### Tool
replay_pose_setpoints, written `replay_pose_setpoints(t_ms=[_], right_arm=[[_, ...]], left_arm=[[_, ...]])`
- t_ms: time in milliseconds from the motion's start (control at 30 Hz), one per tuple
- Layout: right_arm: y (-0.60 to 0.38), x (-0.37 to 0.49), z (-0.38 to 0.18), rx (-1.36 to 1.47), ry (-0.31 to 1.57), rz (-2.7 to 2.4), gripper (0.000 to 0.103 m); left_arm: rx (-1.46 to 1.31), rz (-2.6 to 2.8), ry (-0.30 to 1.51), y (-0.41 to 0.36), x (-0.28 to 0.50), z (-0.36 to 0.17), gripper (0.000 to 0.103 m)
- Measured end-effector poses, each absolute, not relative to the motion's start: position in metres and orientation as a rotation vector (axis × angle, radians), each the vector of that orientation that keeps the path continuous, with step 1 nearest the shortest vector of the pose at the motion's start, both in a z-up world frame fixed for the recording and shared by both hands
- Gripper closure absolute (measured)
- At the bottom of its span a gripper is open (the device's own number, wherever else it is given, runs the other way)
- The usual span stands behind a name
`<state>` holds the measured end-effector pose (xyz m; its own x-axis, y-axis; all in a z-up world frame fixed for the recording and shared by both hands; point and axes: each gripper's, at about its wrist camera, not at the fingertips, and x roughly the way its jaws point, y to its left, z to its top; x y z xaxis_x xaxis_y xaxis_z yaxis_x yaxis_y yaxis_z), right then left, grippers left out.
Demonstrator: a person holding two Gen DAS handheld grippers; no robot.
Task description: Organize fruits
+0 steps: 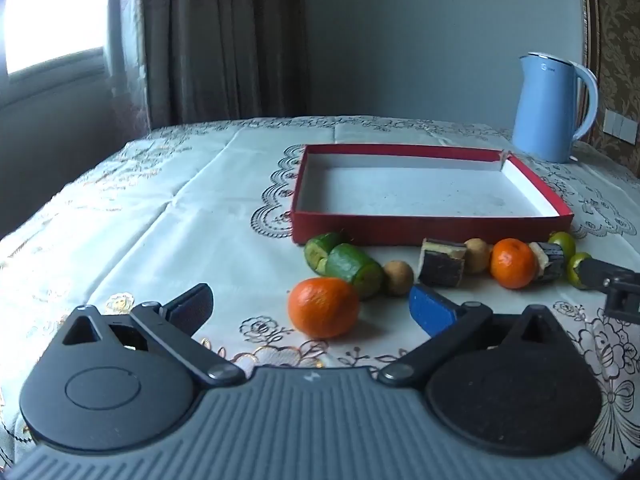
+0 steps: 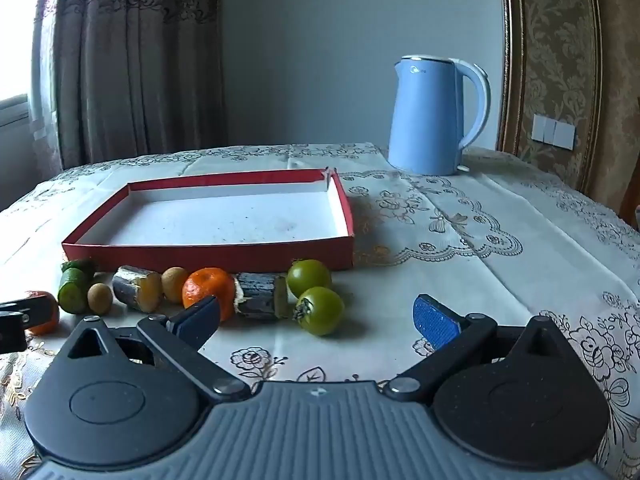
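Lace-clothed table (image 1: 160, 220), both grippers (image 1: 310, 306) (image 2: 316, 320) spread wide, empty, left tangerine (image 2: 42, 316) half hidden behind neighbouring gripper.

An embroidered, lace-edged cloth (image 2: 460, 240) covers the table. The red box (image 2: 208, 256) looks like matt cardboard with a white paper lining. The blue kettle (image 2: 424, 120) is smooth, satin plastic. Each claw is matt black plastic with ribbed blue pads (image 2: 434, 326). The oranges (image 1: 323, 307) have pebbled, slightly glossy skin.
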<state>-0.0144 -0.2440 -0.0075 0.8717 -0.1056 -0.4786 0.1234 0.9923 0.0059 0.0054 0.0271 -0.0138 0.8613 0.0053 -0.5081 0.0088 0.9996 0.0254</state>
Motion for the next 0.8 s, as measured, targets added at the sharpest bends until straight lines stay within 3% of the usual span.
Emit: replay_pose_setpoints(t_ms=[800], right_arm=[[-0.239,-0.007,-0.012,0.046,0.536,-0.09,0.0]], left_arm=[[0.062,-0.007,0.568,0.022,0.017,-0.017,0.0]])
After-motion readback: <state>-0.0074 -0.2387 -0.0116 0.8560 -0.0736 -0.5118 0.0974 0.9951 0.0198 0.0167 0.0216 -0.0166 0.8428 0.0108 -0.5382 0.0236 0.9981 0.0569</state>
